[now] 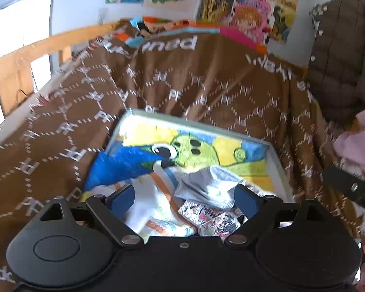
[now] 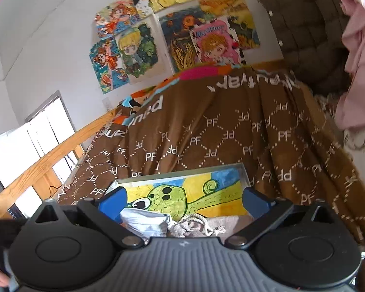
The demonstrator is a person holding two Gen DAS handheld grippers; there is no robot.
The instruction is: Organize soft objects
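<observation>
A brown blanket [image 1: 206, 85] with a white "PF" pattern covers the bed, beside one wooden rail [image 1: 36, 56]. On it sits one shallow tray [image 1: 277, 160], its long axis running left to right in both views, with a cartoon picture of a green figure [image 2: 168, 199] inside. At the tray's near end lie the soft things: one white cloth with orange and blue stripes [image 1: 155, 202], one grey sock [image 1: 206, 187], one printed cloth [image 1: 209, 219], and, in the right view, one knitted piece with cords [image 2: 197, 226]. The left gripper [image 1: 183, 198] hangs over the pile, jaws wide, gripping nothing. The right gripper [image 2: 182, 203] is likewise spread wide and empty.
</observation>
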